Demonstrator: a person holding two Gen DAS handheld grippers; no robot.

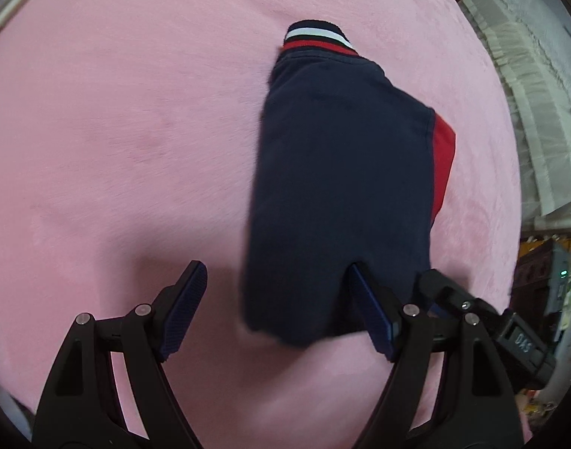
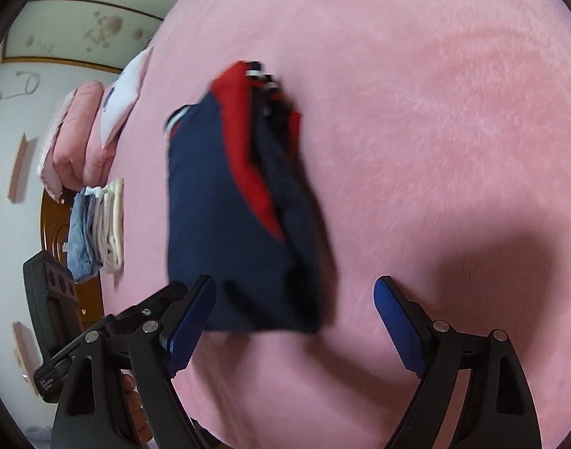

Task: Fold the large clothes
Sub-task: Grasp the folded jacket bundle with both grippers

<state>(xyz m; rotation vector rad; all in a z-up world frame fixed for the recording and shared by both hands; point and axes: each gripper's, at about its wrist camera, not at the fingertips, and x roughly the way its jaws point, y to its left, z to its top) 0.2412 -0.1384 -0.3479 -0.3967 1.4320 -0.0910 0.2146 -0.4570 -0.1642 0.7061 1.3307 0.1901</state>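
A folded navy garment [image 1: 341, 187] with a red panel and a striped red, white and navy cuff [image 1: 315, 37] lies on the pink blanket [image 1: 135, 131]. My left gripper [image 1: 277, 267] is open just above the garment's near edge; part of that edge lies between the pads, and neither pad presses on it. In the right wrist view the same garment [image 2: 225, 205] shows its stacked folded layers along its right side. My right gripper [image 2: 294, 280] hangs open over the near end, its left pad [image 2: 191, 318] beside the near left corner. Both views are blurred.
Pink blanket stretches wide to the left of the garment. A stack of folded pale clothes [image 2: 98, 228] and pink pillows [image 2: 83, 138] sit at the bed's edge. White lace cloth [image 1: 528, 93] lies past the blanket's right edge. The other gripper's body [image 1: 483, 318] is close by.
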